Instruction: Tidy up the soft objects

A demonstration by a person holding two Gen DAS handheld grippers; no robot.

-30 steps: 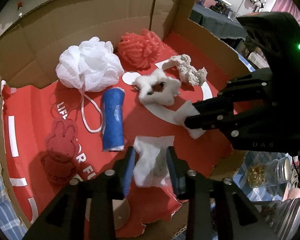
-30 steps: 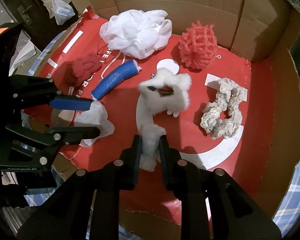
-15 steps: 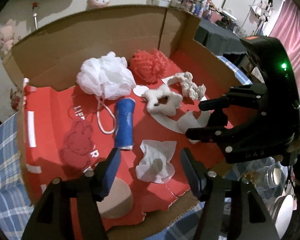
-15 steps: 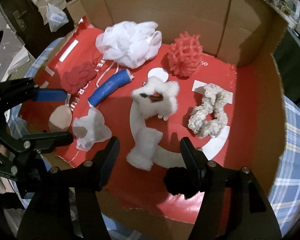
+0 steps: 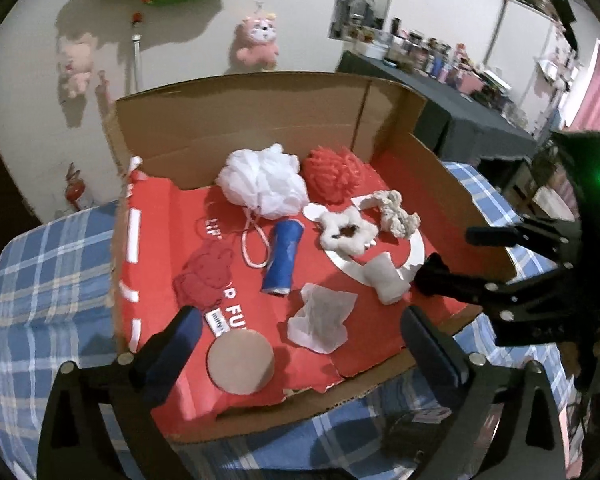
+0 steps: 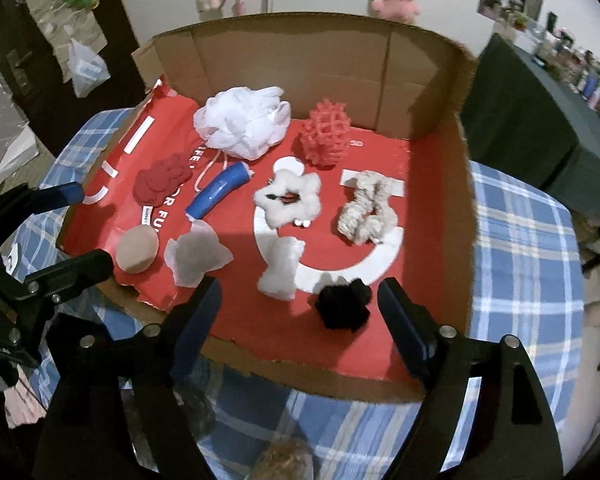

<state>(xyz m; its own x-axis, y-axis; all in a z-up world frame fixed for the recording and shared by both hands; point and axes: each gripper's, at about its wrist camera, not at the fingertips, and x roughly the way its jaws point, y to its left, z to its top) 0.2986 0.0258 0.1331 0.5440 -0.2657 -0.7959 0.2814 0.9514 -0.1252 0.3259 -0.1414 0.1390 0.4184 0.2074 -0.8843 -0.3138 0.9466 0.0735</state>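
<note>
**Grippers: both open, nothing held**

Your left gripper [image 5: 300, 336]: jaws spread wide, just been opening, nothing between the pads, pointing steeply down. Your right gripper [image 6: 300, 300]: jaws apart, also just been opening, empty, pointing steeply down, to the right of the left gripper.

Box [image 6: 440, 92] lies ahead of both tongs. Inside: tissue [image 5: 320, 318] just beyond left tongs [image 5: 300, 340]; fluffy roll [image 6: 280, 268] and pompom [image 6: 342, 306] just beyond right tongs [image 6: 300, 312]; loofah [image 6: 242, 122] far back.
</note>
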